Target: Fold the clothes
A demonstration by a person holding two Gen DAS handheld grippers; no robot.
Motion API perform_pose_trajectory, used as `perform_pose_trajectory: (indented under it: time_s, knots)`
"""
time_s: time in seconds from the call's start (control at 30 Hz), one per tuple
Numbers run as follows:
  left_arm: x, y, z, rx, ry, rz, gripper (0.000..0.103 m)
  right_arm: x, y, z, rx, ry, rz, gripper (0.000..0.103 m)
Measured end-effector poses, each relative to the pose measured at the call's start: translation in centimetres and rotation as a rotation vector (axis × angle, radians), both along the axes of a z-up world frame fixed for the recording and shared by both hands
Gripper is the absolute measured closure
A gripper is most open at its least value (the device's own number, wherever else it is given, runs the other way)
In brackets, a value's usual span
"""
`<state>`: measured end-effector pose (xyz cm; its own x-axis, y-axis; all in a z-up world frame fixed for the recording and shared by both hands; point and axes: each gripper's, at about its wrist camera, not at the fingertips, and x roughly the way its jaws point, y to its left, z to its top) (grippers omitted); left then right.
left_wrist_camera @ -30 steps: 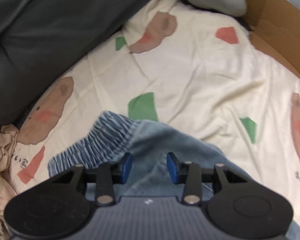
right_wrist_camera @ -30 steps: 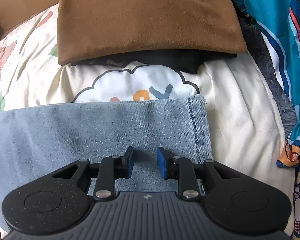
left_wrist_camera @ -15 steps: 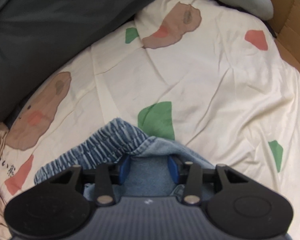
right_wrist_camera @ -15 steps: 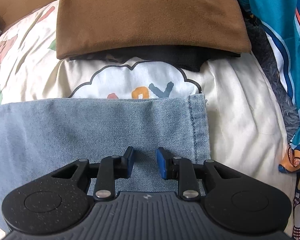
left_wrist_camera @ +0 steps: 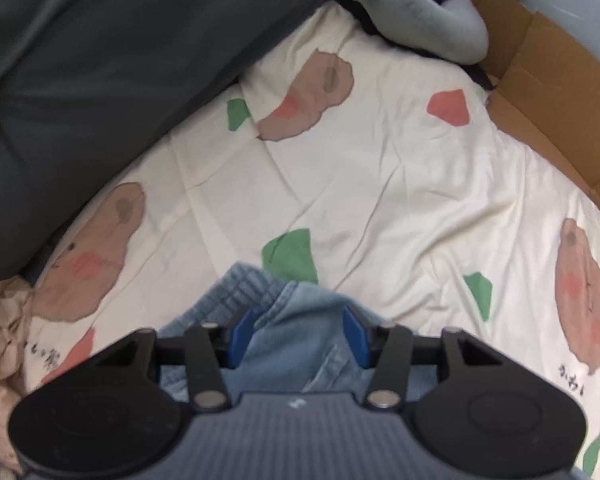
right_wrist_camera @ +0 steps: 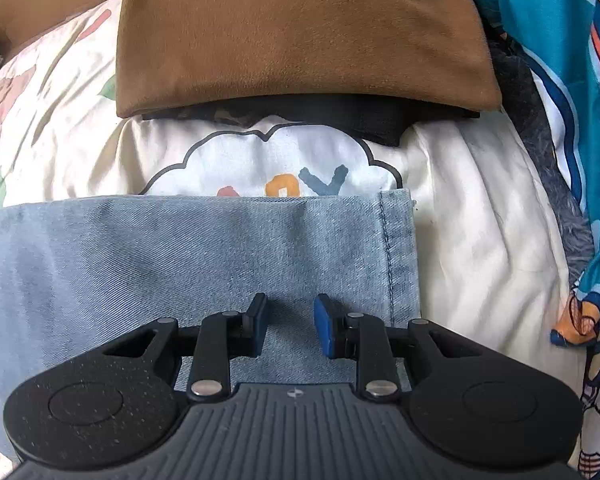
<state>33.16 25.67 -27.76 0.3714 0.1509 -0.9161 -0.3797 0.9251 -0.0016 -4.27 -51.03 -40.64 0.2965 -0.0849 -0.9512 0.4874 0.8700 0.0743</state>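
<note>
Light blue denim trousers lie on a cream printed bedsheet [left_wrist_camera: 380, 200]. In the left wrist view their elastic waistband [left_wrist_camera: 240, 286] is bunched up between the blue pads [left_wrist_camera: 240, 332] of my left gripper [left_wrist_camera: 298, 332]. Its jaws are opening, and the pads stand beside the cloth without pinching it. In the right wrist view a trouser leg [right_wrist_camera: 180, 248] lies flat, its stitched hem [right_wrist_camera: 398, 248] to the right. My right gripper [right_wrist_camera: 290, 326] hovers low over that leg near the hem, pads apart, with nothing gripped between them.
A dark grey cloth [left_wrist_camera: 100, 60] covers the upper left, a grey sleeve [left_wrist_camera: 412, 20] and a cardboard box [left_wrist_camera: 548, 92] lie beyond. A beige garment [left_wrist_camera: 0, 340] sits at the left edge. A folded brown garment [right_wrist_camera: 300, 32] on black cloth [right_wrist_camera: 360, 116] lies ahead, blue patterned fabric [right_wrist_camera: 560, 60] on the right.
My left gripper dipped into the waistband, then rose a little, and its jaws now stand wider with the denim bunched between them. The right gripper and the trouser leg have not moved.
</note>
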Motion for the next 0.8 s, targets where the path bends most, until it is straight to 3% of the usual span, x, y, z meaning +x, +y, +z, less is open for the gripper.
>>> perform_pose_trajectory:
  time_s: [0.17, 0.33, 0.4, 0.47, 0.63, 0.8]
  knots:
    - [-2.4, 0.3, -0.2, -0.006, 0.036, 0.039, 0.051, -0.9, 0.3, 0.5, 0.009, -0.013, -0.003, 0.071]
    - [-4.3, 1.5, -2.5, -0.031, 0.102, 0.110, 0.057, -2.0, 0.4, 1.1, 0.015, -0.019, -0.010, 0.071]
    - [-4.5, 1.7, -4.0, -0.008, 0.125, 0.083, 0.056, -2.6, 0.2, 1.3, 0.013, -0.010, -0.011, 0.071]
    - [-4.4, 2.3, -5.2, 0.009, 0.144, 0.083, 0.063, -2.8, 0.1, 1.1, 0.007, 0.009, -0.010, 0.071]
    - [-3.6, 3.6, -7.1, 0.010, 0.131, 0.103, 0.064, -2.8, -0.3, 0.8, -0.001, 0.037, -0.001, 0.071]
    - [-2.9, 3.0, -6.2, 0.024, 0.134, 0.077, 0.064, -2.8, -0.3, 1.4, -0.011, 0.039, 0.007, 0.071]
